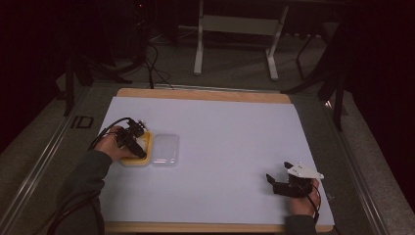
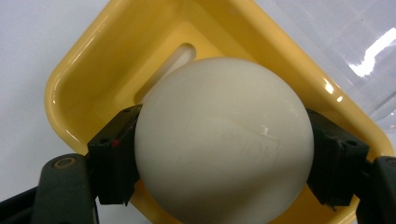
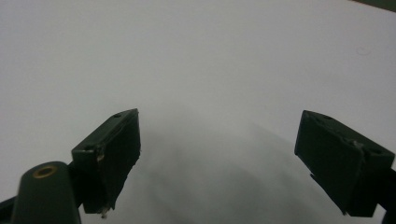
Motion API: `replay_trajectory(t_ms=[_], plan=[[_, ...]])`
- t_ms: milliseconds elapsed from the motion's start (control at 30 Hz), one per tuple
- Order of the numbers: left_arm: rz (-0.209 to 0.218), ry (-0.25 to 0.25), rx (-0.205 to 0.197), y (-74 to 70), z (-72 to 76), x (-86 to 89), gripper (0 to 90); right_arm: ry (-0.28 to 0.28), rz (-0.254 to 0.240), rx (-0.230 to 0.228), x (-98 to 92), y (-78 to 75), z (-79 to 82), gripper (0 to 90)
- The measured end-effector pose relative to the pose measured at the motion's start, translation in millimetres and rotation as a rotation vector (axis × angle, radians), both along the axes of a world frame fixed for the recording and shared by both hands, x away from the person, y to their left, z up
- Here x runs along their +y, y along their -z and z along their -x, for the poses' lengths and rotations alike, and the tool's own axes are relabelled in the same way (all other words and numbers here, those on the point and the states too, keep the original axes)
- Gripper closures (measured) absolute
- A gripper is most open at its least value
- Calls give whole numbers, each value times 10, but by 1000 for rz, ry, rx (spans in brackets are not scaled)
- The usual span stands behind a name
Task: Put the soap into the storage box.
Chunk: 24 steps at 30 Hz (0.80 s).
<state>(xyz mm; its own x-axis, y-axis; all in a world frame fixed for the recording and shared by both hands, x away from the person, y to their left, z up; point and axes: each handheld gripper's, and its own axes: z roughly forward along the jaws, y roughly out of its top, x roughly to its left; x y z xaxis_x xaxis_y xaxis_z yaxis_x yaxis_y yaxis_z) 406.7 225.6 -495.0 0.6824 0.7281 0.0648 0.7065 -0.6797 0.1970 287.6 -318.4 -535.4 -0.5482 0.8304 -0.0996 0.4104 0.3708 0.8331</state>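
Left gripper (image 2: 219, 154) jaws clenched on white ball (image 2: 223, 140) above yellow tray (image 2: 84, 70) — lower straight, release gently; right gripper (image 3: 219, 158) jaws released — idle over bench.

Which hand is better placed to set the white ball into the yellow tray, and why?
Left. The left gripper already clamps the white ball right over the yellow tray; the right gripper rests far off, jaws open.

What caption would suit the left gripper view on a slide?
Black tongs clamp a smooth white ball above a glossy yellow plastic tray on a white table.
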Motion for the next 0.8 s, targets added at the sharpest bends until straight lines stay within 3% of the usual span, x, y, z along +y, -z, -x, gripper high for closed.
replay_trajectory(t_ms=[200,567,600,700,800], plan=[[24,22,-12,-12,9,37,193,-4,3,0,5,1,2,143],[75,35,-88,-176,62,124,52,-8,11,0,10,1,2,143],[97,31,-96,-201,76,132,52,-8,11,0,10,1,2,143],[107,43,-127,-277,111,118,52,-1,14,3,12,3,-4,143],[162,66,-173,-377,180,79,75,13,14,14,15,4,-14,143]])
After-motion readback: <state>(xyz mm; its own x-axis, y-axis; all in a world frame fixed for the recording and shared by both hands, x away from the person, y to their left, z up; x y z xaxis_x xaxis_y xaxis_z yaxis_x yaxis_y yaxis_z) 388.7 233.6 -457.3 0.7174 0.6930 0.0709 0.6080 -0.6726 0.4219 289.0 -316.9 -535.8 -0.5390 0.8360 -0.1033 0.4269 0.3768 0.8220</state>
